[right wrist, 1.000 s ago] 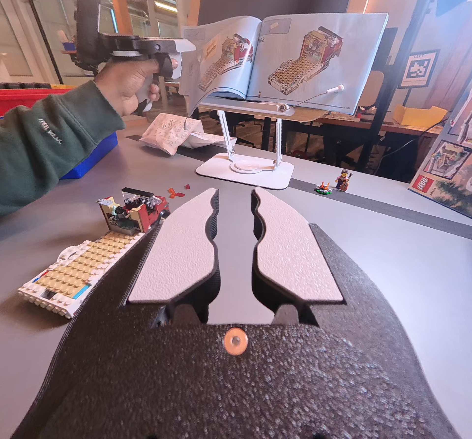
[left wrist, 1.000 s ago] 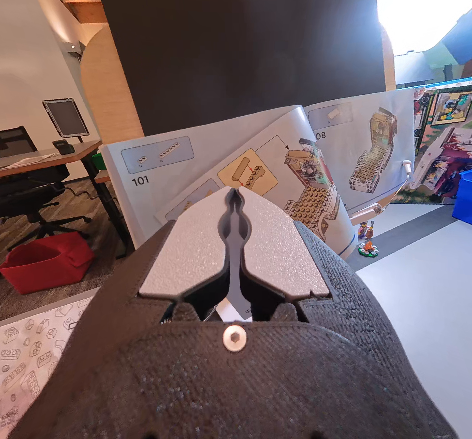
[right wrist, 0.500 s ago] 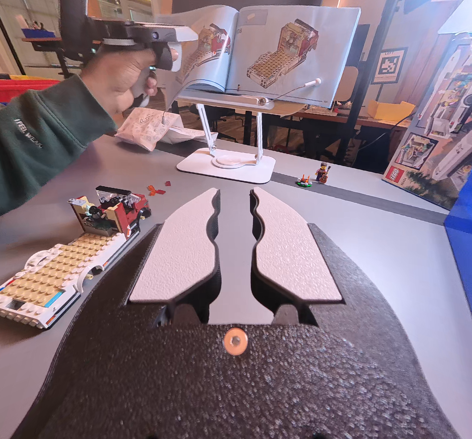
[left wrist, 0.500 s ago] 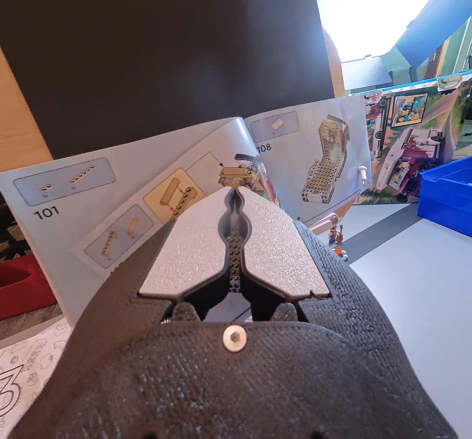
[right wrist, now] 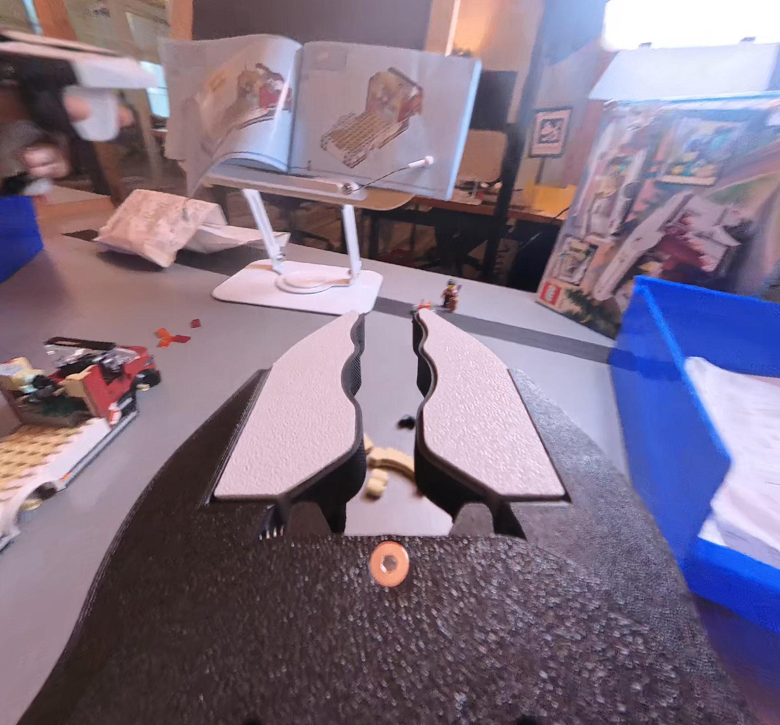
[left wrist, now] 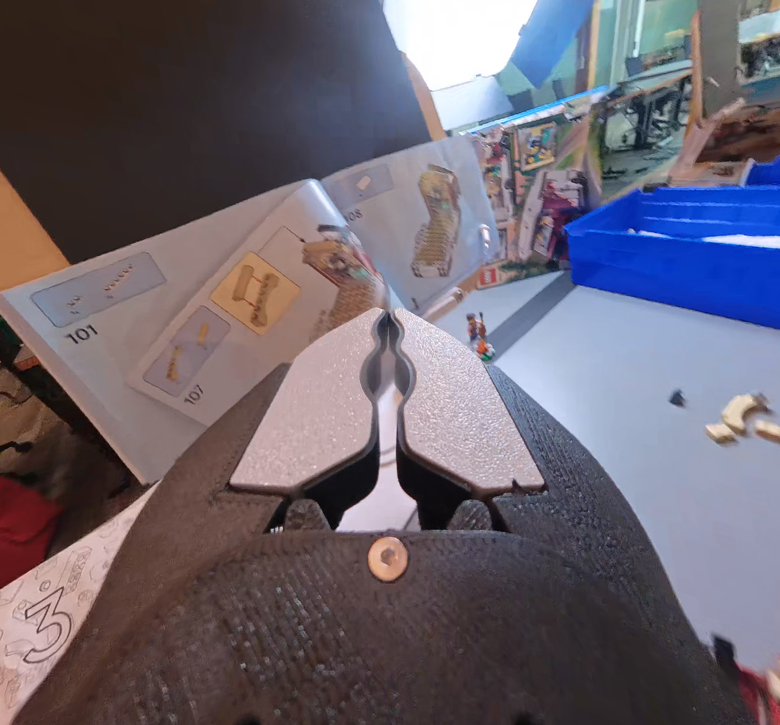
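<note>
Pinching a page of the building booklet (left wrist: 261, 282), the left hand-held gripper (left wrist: 389, 316) has its two grey fingers pressed tight together on the thin paper edge. The booklet sits open on a white stand (right wrist: 299, 286) on the grey worktop (right wrist: 126, 308).

The right hand-held gripper (right wrist: 388, 316) hangs over the worktop with its fingers apart and nothing between them. Under it lie some small tan curved bricks (right wrist: 386, 468) and a tiny black piece (right wrist: 406, 422), not touched by the fingers. To its left sits a half-built brick car (right wrist: 80, 388) with a red cab and a tan floor, with little red bits (right wrist: 171, 335) near it. To its right is a blue bin (right wrist: 658, 430). A tiny toy figure (right wrist: 450, 294) stands farther back, near the big picture box (right wrist: 675, 206). A crumpled paper bag (right wrist: 152, 223) lies behind the stand.
</note>
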`<action>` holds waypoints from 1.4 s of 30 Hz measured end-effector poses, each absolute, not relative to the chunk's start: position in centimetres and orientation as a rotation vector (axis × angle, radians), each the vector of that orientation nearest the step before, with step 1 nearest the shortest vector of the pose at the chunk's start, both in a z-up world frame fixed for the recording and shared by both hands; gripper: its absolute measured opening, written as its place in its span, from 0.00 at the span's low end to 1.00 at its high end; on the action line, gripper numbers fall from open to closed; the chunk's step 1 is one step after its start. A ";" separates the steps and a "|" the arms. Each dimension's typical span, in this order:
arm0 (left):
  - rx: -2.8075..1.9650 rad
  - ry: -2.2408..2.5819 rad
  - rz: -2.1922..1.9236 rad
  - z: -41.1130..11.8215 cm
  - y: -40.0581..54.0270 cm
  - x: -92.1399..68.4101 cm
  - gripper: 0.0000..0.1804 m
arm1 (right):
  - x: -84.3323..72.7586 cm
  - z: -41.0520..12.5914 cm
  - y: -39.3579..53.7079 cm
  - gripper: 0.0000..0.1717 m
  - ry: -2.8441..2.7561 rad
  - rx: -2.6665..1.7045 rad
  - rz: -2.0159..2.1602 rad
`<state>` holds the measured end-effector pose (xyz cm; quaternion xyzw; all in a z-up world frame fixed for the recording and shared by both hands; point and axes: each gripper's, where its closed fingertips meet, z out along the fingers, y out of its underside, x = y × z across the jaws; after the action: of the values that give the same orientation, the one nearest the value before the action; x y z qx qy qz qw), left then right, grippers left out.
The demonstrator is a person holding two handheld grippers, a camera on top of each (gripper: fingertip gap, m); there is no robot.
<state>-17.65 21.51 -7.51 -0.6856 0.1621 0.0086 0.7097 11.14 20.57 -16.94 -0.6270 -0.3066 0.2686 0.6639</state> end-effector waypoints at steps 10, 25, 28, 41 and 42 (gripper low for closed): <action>-1.668 0.649 -0.156 -17.6 7.6 -11.0 0.00 | 14.4 -23.6 23.1 0.12 -1.195 -1.828 0.476; -1.659 0.747 -0.333 -20.9 4.7 -6.2 0.00 | 10.1 -25.7 21.2 0.07 -1.644 -1.400 0.215; -1.697 0.749 -0.570 -20.0 5.3 -2.9 0.14 | 7.8 -22.6 15.9 0.07 -1.653 -1.118 0.245; -1.923 0.706 -1.215 -22.1 5.7 4.3 0.05 | 3.3 -20.8 6.1 0.07 -1.723 -0.671 0.196; -1.933 0.687 -1.240 -22.1 5.7 4.1 0.05 | 3.2 -20.8 5.9 0.07 -1.715 -0.655 0.200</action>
<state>4.11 5.66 -22.11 -0.7512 0.2670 -0.4818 0.3636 3.24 5.95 -20.82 -0.2830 -0.7409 0.0863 0.6030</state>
